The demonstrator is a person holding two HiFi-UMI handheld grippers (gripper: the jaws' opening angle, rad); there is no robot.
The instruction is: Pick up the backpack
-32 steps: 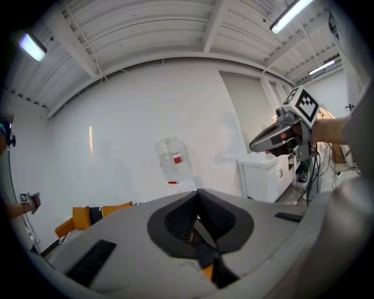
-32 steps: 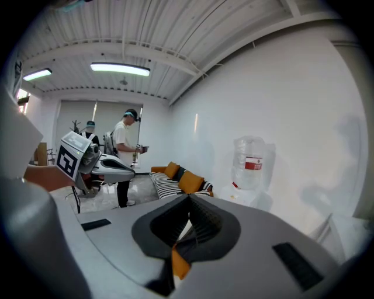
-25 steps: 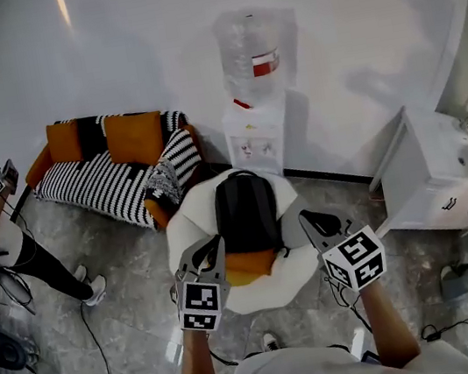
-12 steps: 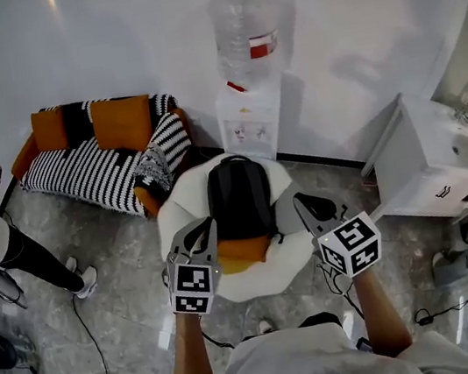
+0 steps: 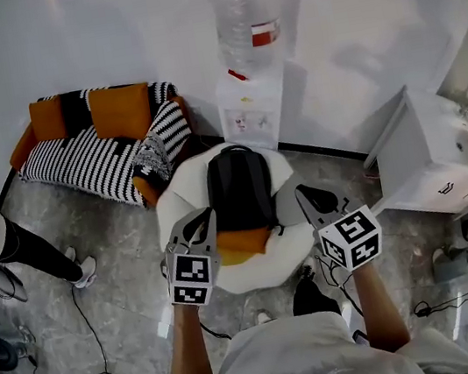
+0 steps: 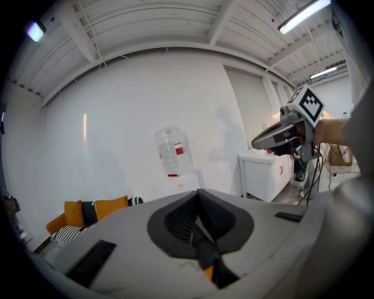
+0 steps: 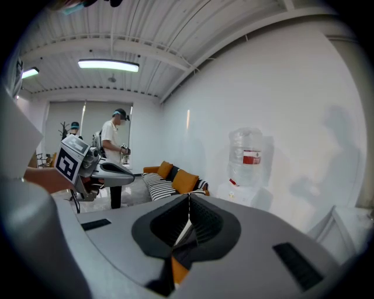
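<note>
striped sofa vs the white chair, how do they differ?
The sofa is long and black-and-white striped; the chair is round and plain white. The sofa stands along the wall; the chair stands out from it. The chair holds the black backpack; the sofa holds only cushions. Both have orange cushions.

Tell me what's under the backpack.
An orange cushion pokes out from beneath the backpack, on a white round chair. How far the cushion reaches under it is covered.

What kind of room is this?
Probably an office lounge or break area: a striped sofa with orange cushions, a water cooler against the white wall, and a round white chair with a black backpack on it.
</note>
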